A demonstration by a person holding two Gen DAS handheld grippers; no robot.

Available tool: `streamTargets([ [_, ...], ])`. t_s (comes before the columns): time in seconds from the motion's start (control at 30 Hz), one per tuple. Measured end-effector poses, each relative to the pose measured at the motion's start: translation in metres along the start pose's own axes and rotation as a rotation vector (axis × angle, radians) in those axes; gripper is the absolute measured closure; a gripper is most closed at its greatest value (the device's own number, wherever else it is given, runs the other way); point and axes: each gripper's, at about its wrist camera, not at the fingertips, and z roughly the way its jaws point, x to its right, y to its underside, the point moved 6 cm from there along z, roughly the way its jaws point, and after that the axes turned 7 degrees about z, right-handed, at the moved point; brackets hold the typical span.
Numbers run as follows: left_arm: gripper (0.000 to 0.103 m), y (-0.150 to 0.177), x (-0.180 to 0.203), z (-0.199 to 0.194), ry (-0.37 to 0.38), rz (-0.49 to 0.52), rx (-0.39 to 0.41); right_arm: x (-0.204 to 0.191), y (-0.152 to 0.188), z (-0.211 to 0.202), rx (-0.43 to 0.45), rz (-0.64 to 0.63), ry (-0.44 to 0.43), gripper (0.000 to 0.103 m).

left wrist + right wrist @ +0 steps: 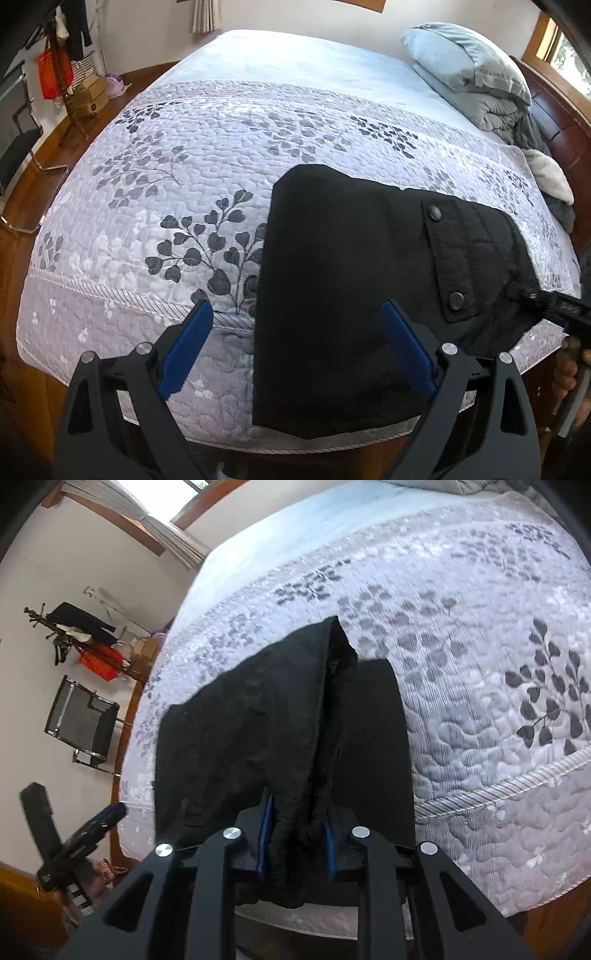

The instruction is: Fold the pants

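1. The black pants (332, 295) lie folded on the near edge of the bed (258, 122), over its grey leaf-patterned quilt (155, 192), their snap-buttoned flap (448, 258) facing up toward the right.
2. The left claw (297, 349) hangs above the pants' left edge with its blue pads (186, 347) spread wide, gripping nothing.
3. The right claw (295, 843) is pressed together on a bunched fold of the pants (280, 720), lifting that cloth into a ridge.
4. A grey pillow (465, 59) rests on folded blankets at the bed's far right corner.
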Motion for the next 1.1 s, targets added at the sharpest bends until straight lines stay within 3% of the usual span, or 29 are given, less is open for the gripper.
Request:
streamTargets([
  [0.07, 0.011, 0.001, 0.005, 0.001, 0.000, 0.004, -0.008, 0.012, 0.000, 0.016, -0.020, 0.012, 0.024, 0.076],
  [0.23, 0.011, 0.005, 0.012, 0.006, -0.017, 0.029, -0.025, 0.026, 0.003, 0.027, -0.037, 0.005, 0.050, 0.056],
  [0.3, 0.011, 0.007, 0.012, 0.007, -0.032, 0.036, -0.035, 0.028, 0.004, 0.018, -0.012, -0.028, 0.118, 0.041],
  [0.37, 0.011, 0.008, 0.013, 0.008, -0.035, 0.037, -0.038, 0.026, 0.006, 0.002, 0.032, -0.061, 0.160, 0.041],
  [0.43, 0.011, 0.008, 0.016, 0.007, -0.032, 0.039, -0.035, 0.019, 0.008, -0.014, 0.076, -0.117, 0.200, 0.050],
  [0.57, 0.011, 0.008, 0.027, 0.007, -0.028, 0.053, -0.033, -0.006, 0.013, -0.030, 0.101, -0.193, 0.165, 0.061],
  [0.73, 0.011, 0.015, 0.036, 0.009, -0.027, 0.072, -0.049, -0.028, 0.022, -0.014, 0.067, -0.278, 0.183, 0.061],
  [1.1, 0.009, 0.030, 0.038, 0.042, -0.052, 0.074, -0.118, -0.005, 0.034, 0.005, 0.026, -0.233, 0.224, 0.063],
])
